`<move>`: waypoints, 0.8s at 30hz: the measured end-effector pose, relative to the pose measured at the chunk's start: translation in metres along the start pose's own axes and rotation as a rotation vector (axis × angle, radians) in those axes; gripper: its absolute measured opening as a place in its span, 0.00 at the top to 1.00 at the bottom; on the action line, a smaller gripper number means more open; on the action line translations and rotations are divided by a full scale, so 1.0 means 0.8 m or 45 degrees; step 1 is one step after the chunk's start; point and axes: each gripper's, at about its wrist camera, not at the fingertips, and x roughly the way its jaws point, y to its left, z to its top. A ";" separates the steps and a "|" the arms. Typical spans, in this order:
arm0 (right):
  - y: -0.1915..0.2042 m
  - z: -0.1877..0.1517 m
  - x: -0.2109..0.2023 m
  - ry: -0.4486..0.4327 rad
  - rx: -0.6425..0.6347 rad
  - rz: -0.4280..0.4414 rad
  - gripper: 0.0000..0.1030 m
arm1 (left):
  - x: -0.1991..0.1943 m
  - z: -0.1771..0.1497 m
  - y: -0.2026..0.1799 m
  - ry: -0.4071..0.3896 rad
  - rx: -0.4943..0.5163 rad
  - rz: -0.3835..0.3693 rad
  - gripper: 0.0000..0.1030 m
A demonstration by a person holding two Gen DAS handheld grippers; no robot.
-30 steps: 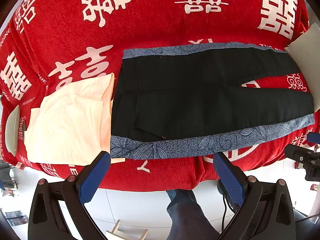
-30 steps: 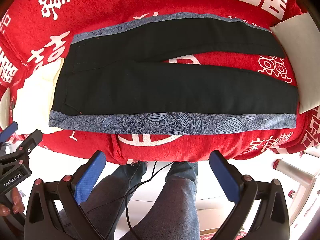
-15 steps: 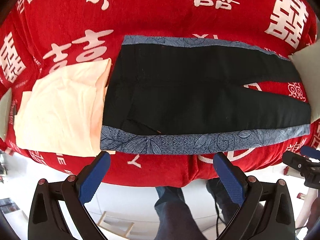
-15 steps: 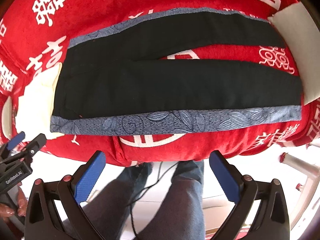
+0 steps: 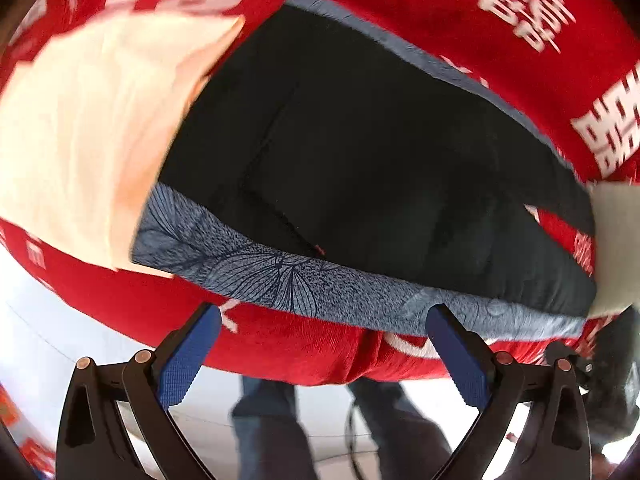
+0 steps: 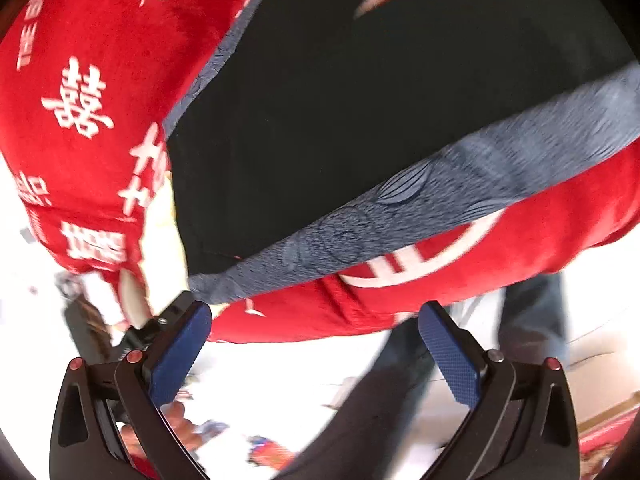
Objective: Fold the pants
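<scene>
We held the left gripper (image 5: 322, 354) with its blue pads (image 5: 184, 362) spread wide apart and nothing between them, just short of the near edge of the table. Straight ahead at twelve o'clock lay the black pants (image 5: 360, 152), spread flat on the red cloth (image 5: 500, 32) with white characters that covered the table. The blue-grey leaf-patterned side stripe (image 5: 280, 276) along the near edge of the pants sat just beyond our fingertips, not touching them. At about ten o'clock a cream-coloured garment (image 5: 88, 128) lay on the cloth, its edge tucked under the waist end of the pants. At three o'clock a pale folded item (image 5: 616, 240) lay against the leg ends; what it was we could not tell. Below the table edge, at six o'clock, a person's legs in jeans (image 5: 264, 432) showed, blurred.

We held the right gripper (image 6: 316, 354) likewise parted, blue pads (image 6: 448, 356) well apart and empty, below the table edge. In its view the pants (image 6: 340, 120) ran from about nine o'clock up to two o'clock, the patterned stripe (image 6: 400, 208) slanting across the centre. The waist corner of the stripe came close to the left pad at about ten o'clock, though we could not tell whether they touched. The red cloth (image 6: 100, 40) filled the view at ten o'clock. No containers were in either view.
</scene>
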 end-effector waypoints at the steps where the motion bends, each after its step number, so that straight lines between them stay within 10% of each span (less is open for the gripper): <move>1: -0.006 0.002 0.013 0.010 0.013 0.049 0.00 | 0.011 0.000 0.007 0.003 -0.028 -0.021 0.00; 10: -0.039 0.014 0.089 0.042 0.065 0.243 0.07 | 0.061 -0.008 0.039 0.019 -0.144 -0.185 0.00; 16: -0.040 0.025 0.123 0.037 0.147 0.404 0.31 | 0.069 -0.010 0.051 0.022 -0.179 -0.272 0.00; 19: -0.032 0.029 0.133 0.054 0.206 0.483 0.81 | 0.067 -0.010 0.058 0.011 -0.216 -0.299 0.00; 24: 0.000 0.029 0.111 0.036 0.106 0.539 0.88 | 0.059 0.006 0.073 -0.055 -0.288 -0.344 0.00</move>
